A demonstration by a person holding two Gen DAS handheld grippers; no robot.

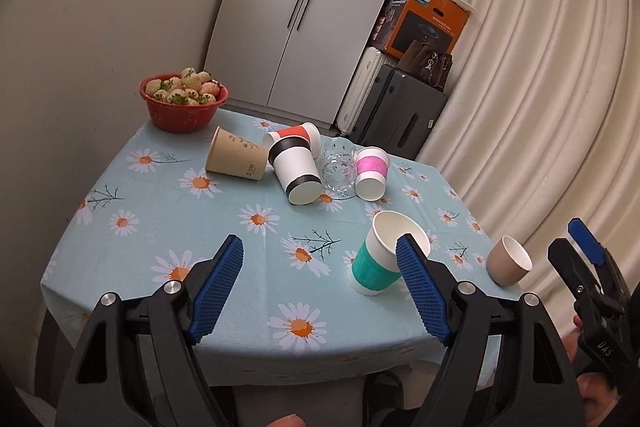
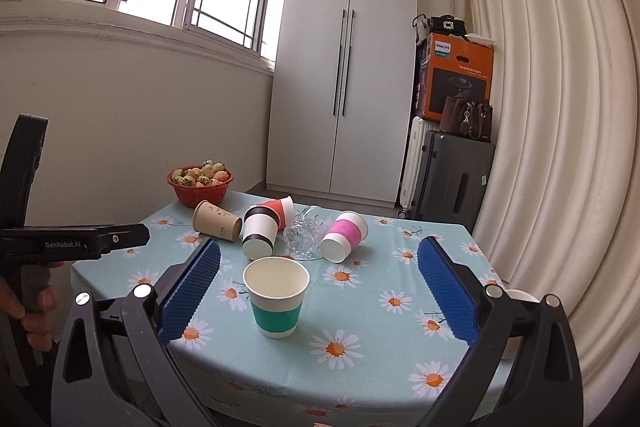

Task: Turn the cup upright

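Left wrist view, step: Left gripper (image 1: 320,259) wide, holding nothing. Best to go for the black-band cup (image 1: 295,174) lying on its side; pinch the wall gently, tip slowly.
Left wrist view, cups: Tan cup (image 1: 236,159), pink cup (image 1: 372,173) and glass (image 1: 339,169) lying down mid-bench (image 1: 160,223). Teal cup (image 1: 378,259) standing, mouth up.
Right wrist view, step: Right gripper (image 2: 319,289) wide, empty, low over the near edge.
Right wrist view, cups: Teal cup (image 2: 277,301) upright between the fingers, untouched. Red cup (image 2: 276,210) lying behind.
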